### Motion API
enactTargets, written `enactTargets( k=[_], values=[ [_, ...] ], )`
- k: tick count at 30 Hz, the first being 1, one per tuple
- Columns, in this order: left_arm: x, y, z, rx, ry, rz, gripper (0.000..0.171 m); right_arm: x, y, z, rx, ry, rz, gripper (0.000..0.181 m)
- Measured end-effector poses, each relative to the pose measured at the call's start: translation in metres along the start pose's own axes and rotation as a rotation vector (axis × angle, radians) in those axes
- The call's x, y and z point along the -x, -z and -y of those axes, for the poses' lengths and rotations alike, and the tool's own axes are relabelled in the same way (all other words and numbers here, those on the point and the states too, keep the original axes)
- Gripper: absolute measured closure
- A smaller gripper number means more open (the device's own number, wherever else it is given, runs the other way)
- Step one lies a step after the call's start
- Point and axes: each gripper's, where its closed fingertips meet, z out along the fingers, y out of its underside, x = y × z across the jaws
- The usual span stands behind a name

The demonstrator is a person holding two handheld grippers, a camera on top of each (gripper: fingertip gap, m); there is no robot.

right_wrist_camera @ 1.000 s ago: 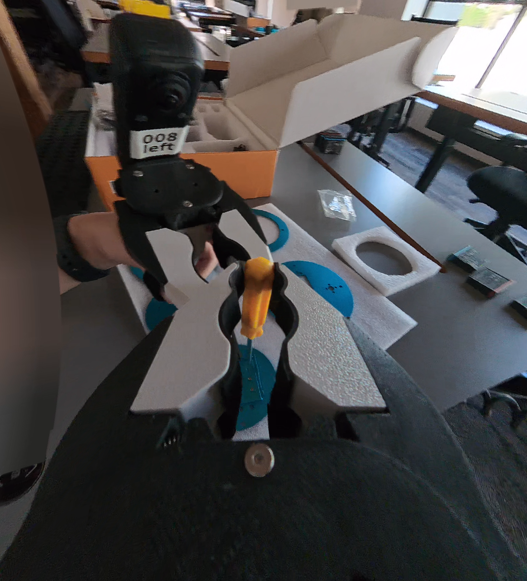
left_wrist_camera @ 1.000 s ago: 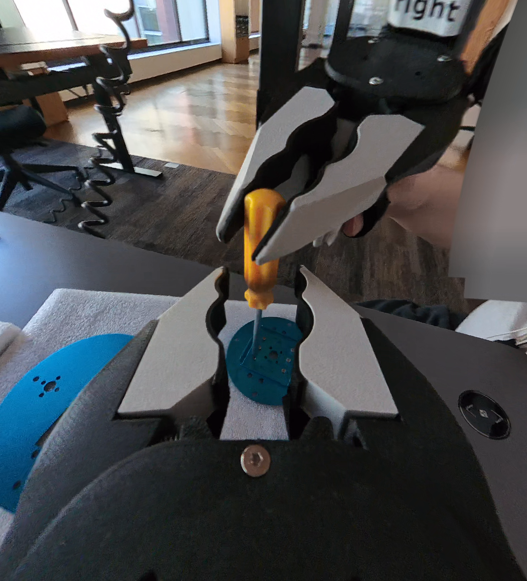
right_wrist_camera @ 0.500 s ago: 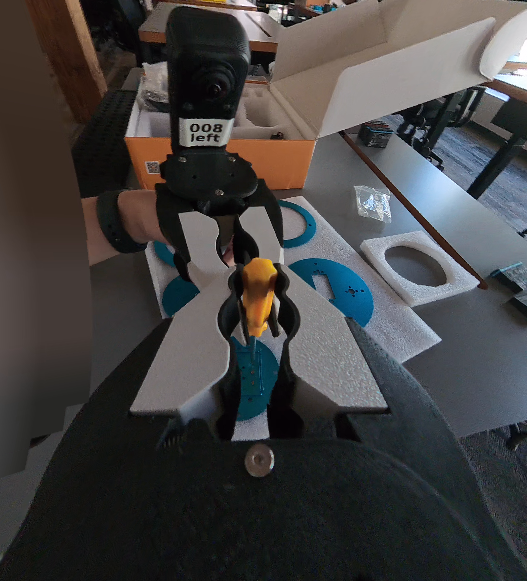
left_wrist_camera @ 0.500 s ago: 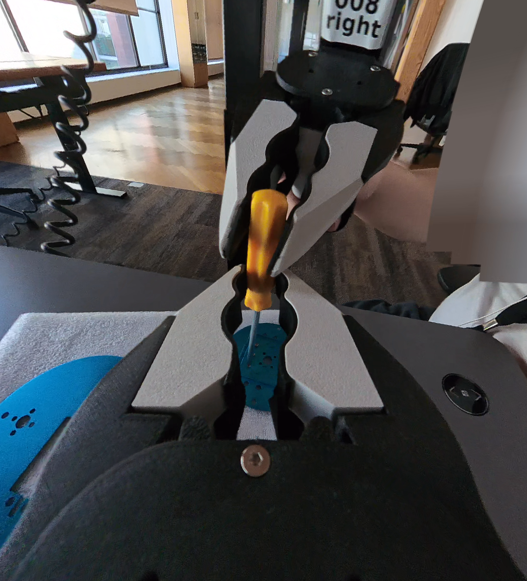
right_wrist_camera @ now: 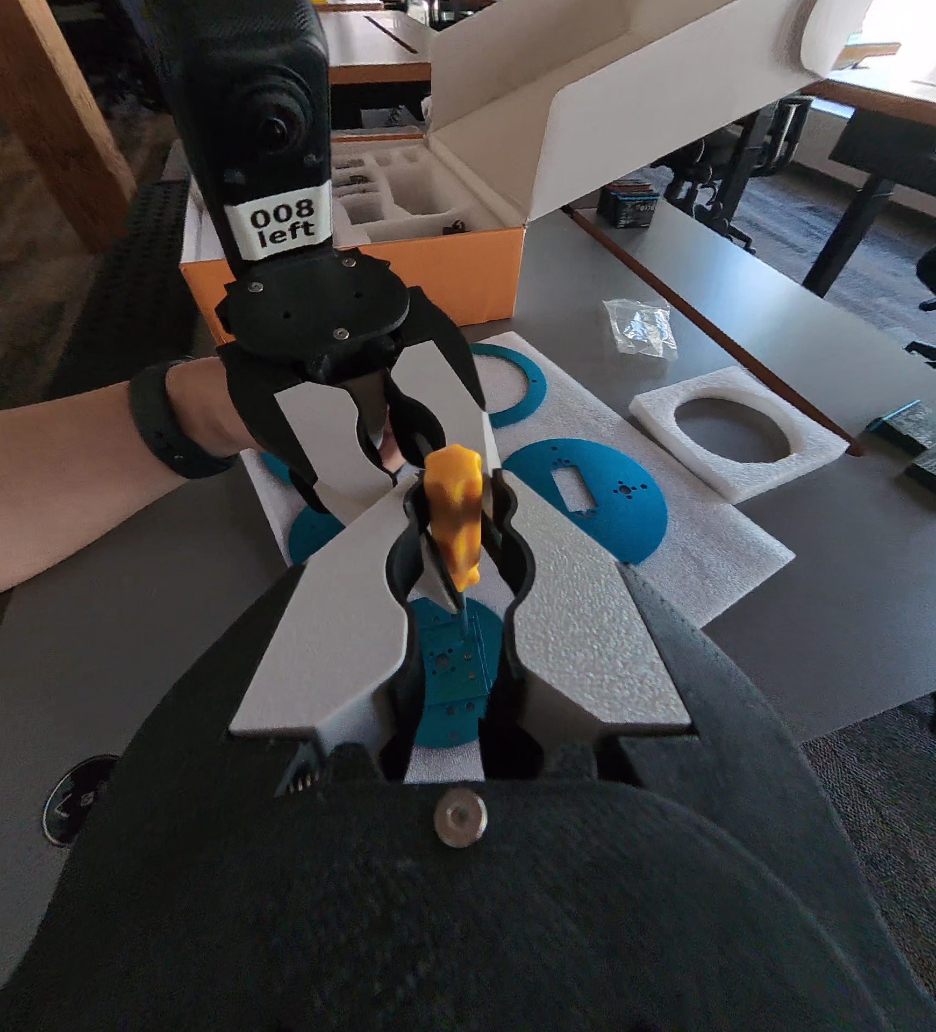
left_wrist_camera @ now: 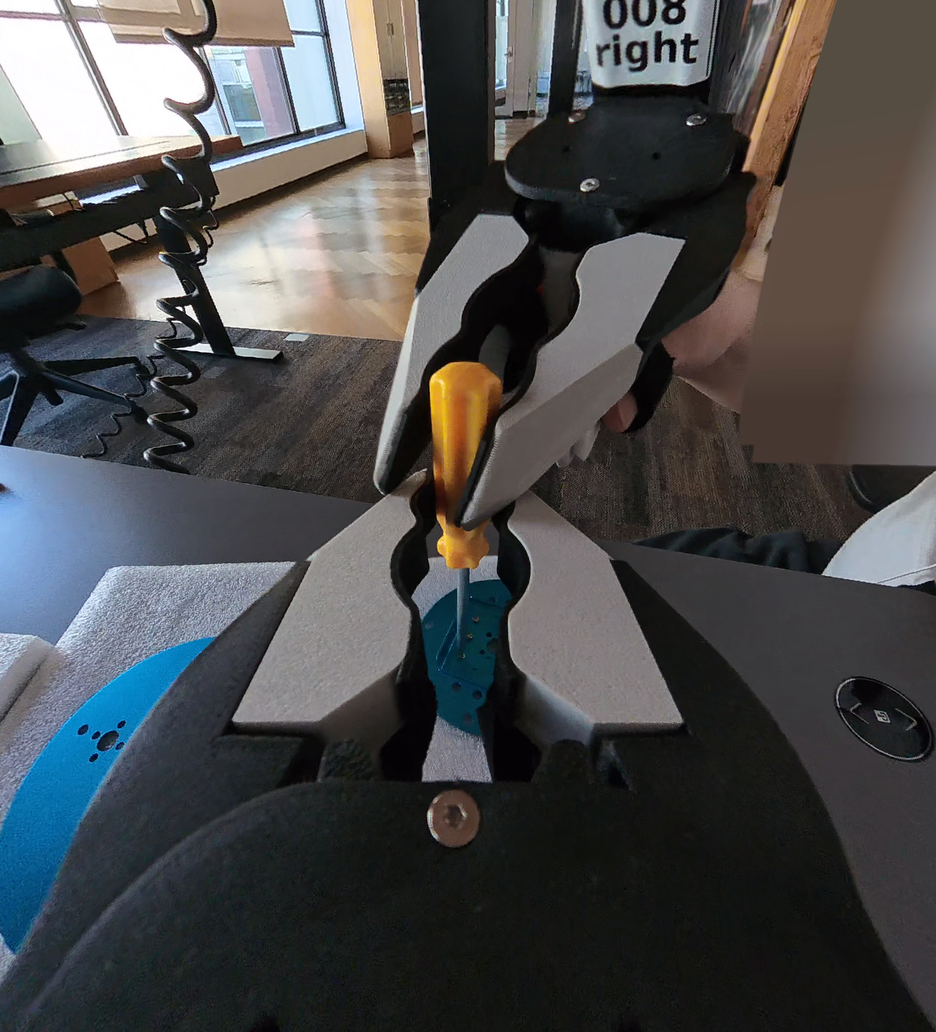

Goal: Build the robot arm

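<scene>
An office room, wood floor and dark carpet beyond, and a dark grey bench [right_wrist_camera: 873, 558] up front with a white foam sheet [right_wrist_camera: 722, 558] laid across it.

Right tongs [left_wrist_camera: 426, 497] first: they are clamped on the yellow handle of a small screwdriver [left_wrist_camera: 457, 447], pinching it between the two grey fingers. The screwdriver stands nearly upright, leaning a little, its thin shaft running down to a small blue bracket [left_wrist_camera: 465, 648] that sits on a round blue disc [left_wrist_camera: 457, 709] on the foam. The tip is right at the bracket's holed face; contact looks likely, though the tip is too fine to be sure.

Left tongs [right_wrist_camera: 437, 480] sit just across, fingers part open, a gap between them with nothing gripped. In the left wrist view their fingertips flank the screwdriver's lower handle, and the tips of the two tongs nearly meet. A hand with a dark wristband [right_wrist_camera: 169, 419] holds them.

Outward now: a larger blue plate [right_wrist_camera: 588, 502] with a rectangular cutout lies on the foam beside the tongs, and a blue ring [right_wrist_camera: 516, 385] lies farther back. Off the sheet are a white foam block [right_wrist_camera: 733, 435] with an oval hole, a clear plastic bag [right_wrist_camera: 641, 326], small dark boxes [right_wrist_camera: 934, 452], and an open orange carton [right_wrist_camera: 454, 268] with a white lid raised.
</scene>
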Motion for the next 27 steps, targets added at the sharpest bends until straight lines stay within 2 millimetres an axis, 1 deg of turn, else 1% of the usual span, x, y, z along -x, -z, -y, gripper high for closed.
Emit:
enactTargets(
  k=[1, 3, 5, 7, 8, 10, 14, 15, 18, 19, 20, 21, 23, 24, 27],
  values=[
    [0.001, -0.001, 0.000, -0.009, 0.009, 0.001, 0.154, -0.002, 0.000, 0.000, -0.003, -0.007, -0.001, 0.160],
    [0.003, -0.003, 0.002, -0.022, 0.011, 0.021, 0.154, -0.004, 0.002, 0.000, -0.007, 0.035, -0.028, 0.162],
    [-0.002, -0.002, 0.002, -0.014, 0.008, 0.029, 0.145, -0.003, 0.002, 0.000, -0.022, 0.075, -0.045, 0.164],
    [-0.008, 0.001, 0.002, -0.006, 0.038, 0.017, 0.135, 0.001, 0.001, 0.001, -0.036, 0.065, -0.028, 0.164],
    [-0.009, 0.005, -0.001, 0.004, 0.059, 0.019, 0.132, 0.002, 0.001, 0.001, -0.038, 0.053, -0.019, 0.163],
    [-0.007, 0.014, -0.007, 0.024, 0.107, 0.027, 0.120, -0.001, 0.000, 0.002, -0.035, 0.055, -0.029, 0.164],
    [0.002, 0.038, -0.011, 0.011, 0.228, 0.061, 0.118, -0.004, 0.001, 0.002, -0.015, 0.048, -0.014, 0.164],
    [0.003, 0.042, -0.018, 0.048, 0.254, 0.073, 0.116, -0.005, 0.001, 0.001, -0.013, 0.048, -0.012, 0.164],
    [-0.002, 0.043, -0.054, 0.272, 0.254, 0.113, 0.110, -0.004, 0.002, 0.003, -0.026, 0.043, 0.002, 0.164],
    [-0.005, 0.040, -0.064, 0.325, 0.242, 0.126, 0.112, -0.004, 0.002, 0.003, -0.032, 0.045, 0.003, 0.164],
    [-0.004, 0.038, -0.070, 0.351, 0.234, 0.152, 0.118, -0.003, 0.003, 0.004, -0.038, 0.048, 0.008, 0.164],
    [-0.004, 0.035, -0.071, 0.341, 0.241, 0.159, 0.119, -0.003, 0.003, 0.004, -0.044, 0.049, 0.013, 0.164],
    [-0.004, 0.032, -0.068, 0.298, 0.316, 0.147, 0.127, -0.003, 0.004, 0.003, -0.050, 0.051, 0.015, 0.164],
    [-0.002, 0.033, -0.068, 0.291, 0.363, 0.139, 0.126, -0.003, 0.005, 0.004, -0.062, 0.052, 0.016, 0.164],
    [0.010, 0.037, -0.073, 0.276, 0.498, 0.148, 0.129, -0.002, 0.010, 0.005, -0.091, 0.058, 0.020, 0.164]
  ],
)
